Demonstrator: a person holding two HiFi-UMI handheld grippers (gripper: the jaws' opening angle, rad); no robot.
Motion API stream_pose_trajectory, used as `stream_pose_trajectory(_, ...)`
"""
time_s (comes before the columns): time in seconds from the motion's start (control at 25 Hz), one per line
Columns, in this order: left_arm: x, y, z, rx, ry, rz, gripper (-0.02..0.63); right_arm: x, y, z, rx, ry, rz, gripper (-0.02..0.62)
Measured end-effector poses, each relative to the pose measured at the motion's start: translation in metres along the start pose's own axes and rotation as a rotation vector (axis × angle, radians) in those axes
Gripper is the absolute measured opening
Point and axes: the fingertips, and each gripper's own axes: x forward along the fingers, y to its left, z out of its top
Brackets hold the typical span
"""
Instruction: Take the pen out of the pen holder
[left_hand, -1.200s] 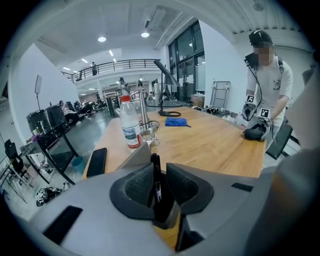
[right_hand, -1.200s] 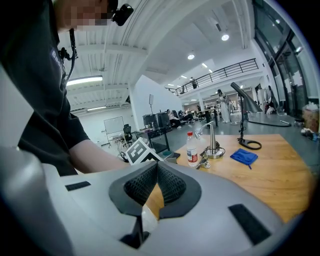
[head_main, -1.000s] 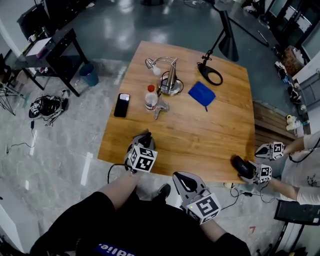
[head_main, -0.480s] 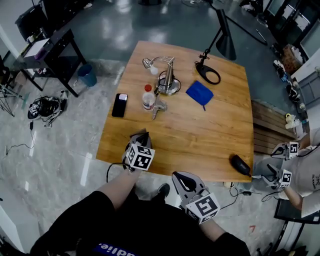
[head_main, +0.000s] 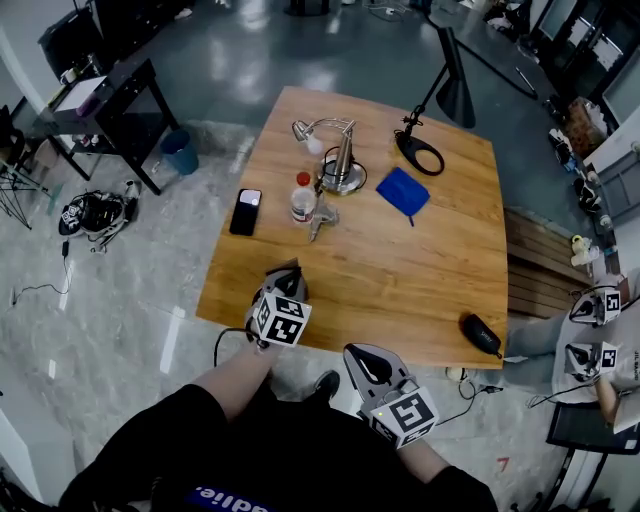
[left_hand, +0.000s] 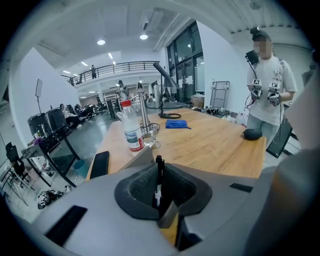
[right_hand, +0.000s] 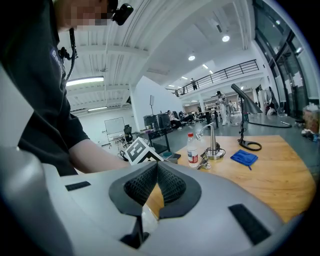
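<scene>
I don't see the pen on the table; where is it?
In the left gripper view, the pen stands pinched in the left gripper, over the table's near edge, before the bottle.

The worktop (head_main: 400, 270) is honey-brown wood with a fine straight grain. Towards its 1 o'clock is a royal-blue cloth (head_main: 403, 191), and at 10 o'clock a black phone (head_main: 245, 211) and a clear bottle (head_main: 302, 196) with a red cap and a white label. The pen (left_hand: 159, 176) is black with a white band. The left gripper (head_main: 287, 272) and right gripper (right_hand: 156, 167) have pale grey shells, black ribbed fingers (left_hand: 138, 188) and white cubes with black square markers. The floor (head_main: 120, 300) is grey-white marbled tile.
</scene>
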Motion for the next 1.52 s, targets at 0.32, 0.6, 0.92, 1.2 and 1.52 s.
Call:
stream_pose_trajectory(0.32,-0.036,0.005,0.017,-0.004,-0.068,-0.022,0.048,0.012,0.011,0.008,-0.009,-0.013,0.025,0.006)
stream_pose_trajectory(0.6,-0.082,0.022,0.033,-0.016,-0.146,-0.031,0.048,0.027,0.020,0.015,0.001,-0.025,0.043,0.006)
stream_pose_trajectory(0.92,-0.101,0.025,0.041,-0.024,-0.188,-0.057,0.046,0.042,0.032,0.021,-0.003,-0.028,0.062,0.006)
stream_pose_trajectory(1.2,-0.130,0.019,0.066,-0.025,-0.254,-0.104,0.044,0.049,0.037,0.025,0.002,-0.041,0.060,0.006)
stream_pose_trajectory(1.52,-0.154,0.018,0.076,-0.032,-0.293,-0.120,0.044,0.051,0.039,0.030,-0.007,-0.052,0.056,0.006)
